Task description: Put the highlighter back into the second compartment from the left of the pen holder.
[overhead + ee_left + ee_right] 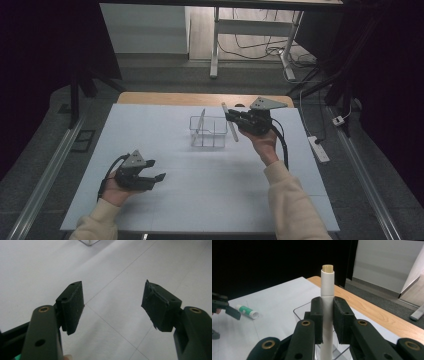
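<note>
Resting low over the white table cover on the near side, the left gripper sits in the person's left hand with its jaws spread wide and nothing between them; in the left gripper view its two black pads stand well apart over bare white surface. Farther across the table, the right gripper is held up in the right hand, its jaws clamped on a slim white tube with a tan tip, which stands upright between the pads in the right gripper view. That tube hangs just at the right edge of a clear open-topped box with an upright divider inside. In the right gripper view a small white stick with a green band lies on its side on the cover, well apart from the box. Beyond the cover runs the wooden table edge.
</note>
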The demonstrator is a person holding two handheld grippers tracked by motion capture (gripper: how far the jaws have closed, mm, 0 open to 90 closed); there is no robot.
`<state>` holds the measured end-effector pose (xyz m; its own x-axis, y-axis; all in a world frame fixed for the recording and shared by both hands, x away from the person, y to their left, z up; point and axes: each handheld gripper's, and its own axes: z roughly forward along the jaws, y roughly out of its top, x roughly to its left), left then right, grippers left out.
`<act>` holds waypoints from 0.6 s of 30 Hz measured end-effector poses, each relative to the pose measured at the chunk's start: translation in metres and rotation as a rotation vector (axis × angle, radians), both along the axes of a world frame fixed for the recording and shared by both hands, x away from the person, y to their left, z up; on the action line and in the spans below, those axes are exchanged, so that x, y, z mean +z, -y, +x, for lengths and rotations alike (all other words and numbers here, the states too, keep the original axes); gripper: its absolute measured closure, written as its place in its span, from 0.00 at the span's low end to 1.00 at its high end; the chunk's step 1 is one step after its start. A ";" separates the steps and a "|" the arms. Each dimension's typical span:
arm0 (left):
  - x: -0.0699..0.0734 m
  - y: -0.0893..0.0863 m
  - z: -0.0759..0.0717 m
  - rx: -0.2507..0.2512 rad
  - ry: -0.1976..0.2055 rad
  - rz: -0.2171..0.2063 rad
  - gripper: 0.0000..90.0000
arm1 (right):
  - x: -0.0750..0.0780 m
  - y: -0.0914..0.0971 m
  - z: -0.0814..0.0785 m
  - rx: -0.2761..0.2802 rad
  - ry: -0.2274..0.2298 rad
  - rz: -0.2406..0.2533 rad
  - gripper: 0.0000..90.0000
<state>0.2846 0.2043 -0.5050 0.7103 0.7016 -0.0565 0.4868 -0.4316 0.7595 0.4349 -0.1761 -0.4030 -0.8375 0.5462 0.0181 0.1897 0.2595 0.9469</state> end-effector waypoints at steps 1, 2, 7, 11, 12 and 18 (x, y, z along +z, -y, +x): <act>0.000 0.000 0.000 0.000 0.000 0.000 0.38 | 0.000 -0.001 0.001 -0.002 0.000 0.003 0.86; 0.000 0.000 0.000 0.000 0.000 0.000 0.38 | 0.001 -0.002 0.002 -0.004 -0.001 0.007 0.86; 0.000 0.000 0.000 0.000 -0.001 0.000 0.38 | 0.003 -0.005 0.005 -0.009 0.000 0.020 0.86; 0.000 0.000 0.000 0.000 -0.001 0.000 0.38 | 0.005 -0.009 0.008 -0.012 0.003 0.021 0.86; 0.000 0.000 0.000 0.000 -0.002 0.000 0.38 | 0.005 -0.010 0.009 -0.013 0.002 0.023 0.86; -0.001 -0.001 0.001 -0.002 -0.003 0.000 0.38 | 0.006 -0.017 0.015 -0.018 0.000 0.026 0.86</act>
